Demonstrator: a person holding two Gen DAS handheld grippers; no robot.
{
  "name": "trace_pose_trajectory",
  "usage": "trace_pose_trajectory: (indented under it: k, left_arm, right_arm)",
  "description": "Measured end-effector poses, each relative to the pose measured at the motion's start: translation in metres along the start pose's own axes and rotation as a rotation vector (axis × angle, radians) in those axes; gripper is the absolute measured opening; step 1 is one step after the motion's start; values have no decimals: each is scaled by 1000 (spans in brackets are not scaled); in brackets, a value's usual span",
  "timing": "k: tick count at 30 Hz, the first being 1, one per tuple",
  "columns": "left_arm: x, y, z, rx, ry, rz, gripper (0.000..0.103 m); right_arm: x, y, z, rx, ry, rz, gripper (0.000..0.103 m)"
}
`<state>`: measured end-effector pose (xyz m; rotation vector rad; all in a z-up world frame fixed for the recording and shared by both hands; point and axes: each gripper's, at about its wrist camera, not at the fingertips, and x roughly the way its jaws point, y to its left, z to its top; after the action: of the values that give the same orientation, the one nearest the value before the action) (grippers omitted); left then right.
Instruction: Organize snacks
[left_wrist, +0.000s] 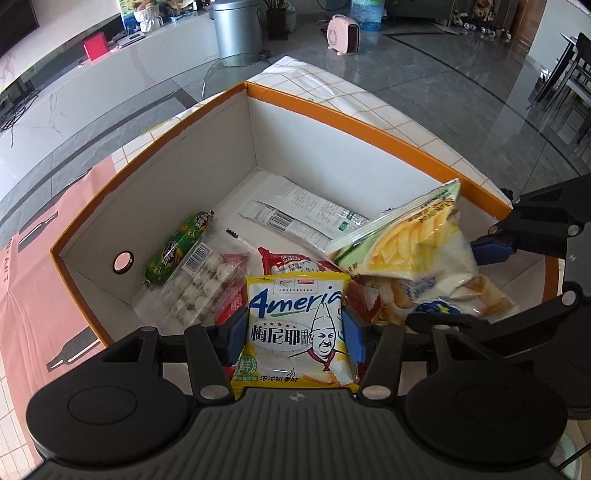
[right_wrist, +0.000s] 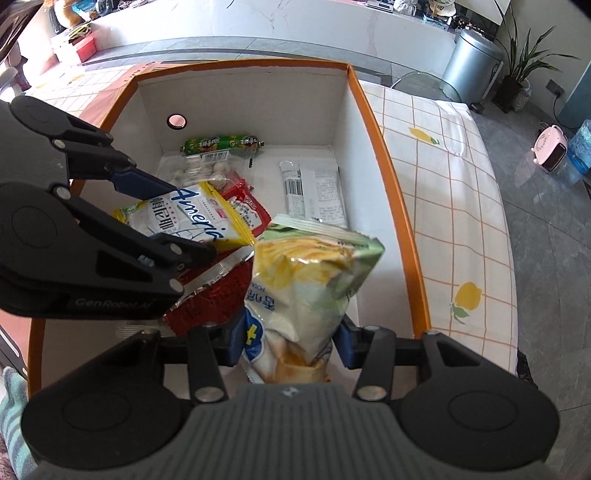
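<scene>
Two tools hang over the orange box (left_wrist: 369, 125): left tool (left_wrist: 295, 334) grasping the yellow packet (left_wrist: 295, 325), right tool (right_wrist: 288, 341) grasping the chip bag (right_wrist: 306, 284), whose lower end is hidden behind it.

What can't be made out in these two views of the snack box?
- Left wrist view: the red packet is mostly covered by the yellow Ameria packet; its print is unreadable.
- Right wrist view: the box floor under the chip bag is hidden.
- Both views: whether each hand-held gripper's pads actually press its packet is unclear.
- Small print on the white sachet is too small.
</scene>
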<state>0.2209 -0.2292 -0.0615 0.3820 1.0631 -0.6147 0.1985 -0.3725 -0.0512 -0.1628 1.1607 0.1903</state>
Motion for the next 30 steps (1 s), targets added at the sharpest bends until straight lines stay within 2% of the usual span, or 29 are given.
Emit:
trace_pose_trajectory:
  k: [3, 4, 6, 9, 13, 20, 25, 30]
  left_arm:
    - [-7, 0, 1, 3, -25, -3, 73]
    - [-11, 0, 2, 4, -35, 2, 75]
    - [-21, 0, 2, 3, -60, 6, 79]
    - [-41, 1, 3, -12, -108, 6, 84]
    - [-67, 4, 0, -33, -163, 9, 86]
    - [-113, 9, -8, -61, -276, 52, 86]
    - [-148, 13, -26, -89, -375, 81, 86]
    - [-187, 9, -52, -87, -495, 182, 86]
  right_arm:
    - [-5, -1, 2, 13, -9, -15, 72]
    - [-8, -1, 3, 20, -12, -14, 75]
    - [-15, -1, 5, 32, -16, -2, 75]
    - [-29, 2, 7, 29, -30, -27, 82]
    - [-52, 8, 6, 14, -67, -66, 88]
    - [-96, 23, 2, 45, -132, -120, 91]
    - [-133, 41, -14, 104, -236, -143, 93]
    - [-171, 75, -41, 124, -410, -226, 99]
